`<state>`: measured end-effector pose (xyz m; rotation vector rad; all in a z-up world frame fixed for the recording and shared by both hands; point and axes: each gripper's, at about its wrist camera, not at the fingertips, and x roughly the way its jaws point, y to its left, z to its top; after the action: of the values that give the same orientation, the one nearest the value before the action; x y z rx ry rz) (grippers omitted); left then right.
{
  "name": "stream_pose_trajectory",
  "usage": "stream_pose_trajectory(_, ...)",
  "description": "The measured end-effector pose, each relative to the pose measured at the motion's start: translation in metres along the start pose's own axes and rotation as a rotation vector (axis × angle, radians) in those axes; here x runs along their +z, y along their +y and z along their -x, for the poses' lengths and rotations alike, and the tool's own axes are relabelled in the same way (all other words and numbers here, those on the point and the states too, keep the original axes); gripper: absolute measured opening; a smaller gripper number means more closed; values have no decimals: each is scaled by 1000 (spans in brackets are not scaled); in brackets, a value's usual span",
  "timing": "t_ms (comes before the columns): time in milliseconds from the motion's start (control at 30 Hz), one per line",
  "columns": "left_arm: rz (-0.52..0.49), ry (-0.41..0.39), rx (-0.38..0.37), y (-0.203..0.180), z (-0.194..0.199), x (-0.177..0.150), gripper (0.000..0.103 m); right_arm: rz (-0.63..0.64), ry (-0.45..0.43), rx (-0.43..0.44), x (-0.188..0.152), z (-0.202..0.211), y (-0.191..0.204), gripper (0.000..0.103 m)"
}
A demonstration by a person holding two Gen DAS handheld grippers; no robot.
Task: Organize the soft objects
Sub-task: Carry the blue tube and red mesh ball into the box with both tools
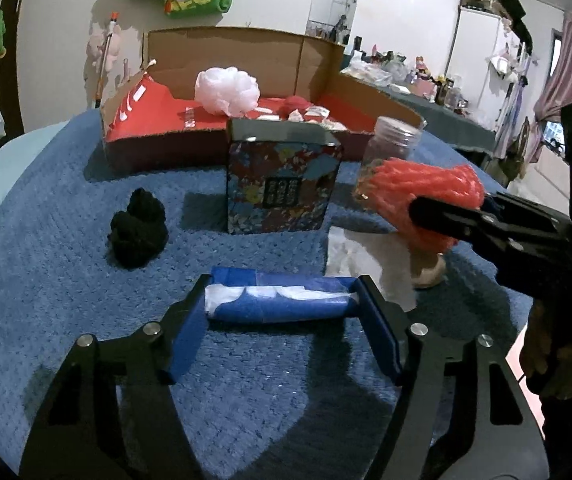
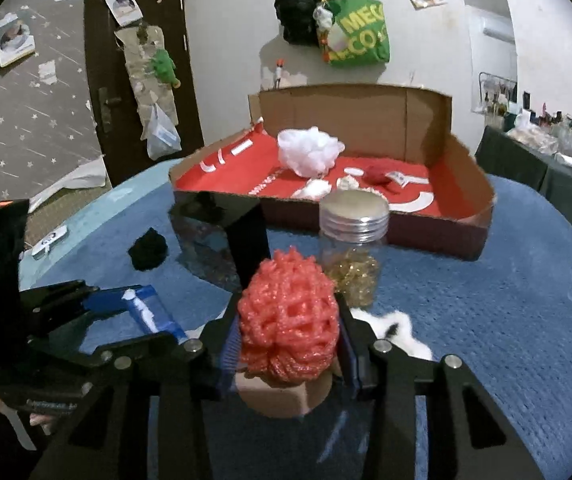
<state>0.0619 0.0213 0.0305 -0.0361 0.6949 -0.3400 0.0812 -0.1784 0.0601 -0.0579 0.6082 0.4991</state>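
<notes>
My left gripper (image 1: 282,312) is shut on a blue tissue pack (image 1: 278,300), one pad at each end of it, low over the blue towel. My right gripper (image 2: 288,344) is shut on a red foam net (image 2: 288,320), which sits on a beige block (image 2: 274,396). The left wrist view shows that net (image 1: 426,184) at the right. A black woolly bundle (image 1: 138,232) lies loose on the towel at the left. In the cardboard box (image 1: 166,136) lie a white bath pouf (image 1: 228,90) and a small red soft thing (image 1: 296,104).
A patterned box (image 1: 282,184) stands upright mid-table before the cardboard box. A clear jar (image 2: 352,236) with a metal lid stands just beyond the net. White crumpled paper (image 1: 358,252) lies under the right gripper. A hand (image 1: 558,360) holds the right gripper's handle.
</notes>
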Motion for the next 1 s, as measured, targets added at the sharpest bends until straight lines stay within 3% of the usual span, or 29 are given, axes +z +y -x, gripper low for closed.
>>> stream_pose_trajectory(700, -18, -25, -3, -11, 9, 5, 68, -9, -6, -16, -11, 24, -6, 45)
stream_pose_trajectory(1000, -30, -91, -8, -13, 32, 25, 69, -9, -31, -16, -2, 32, -5, 45)
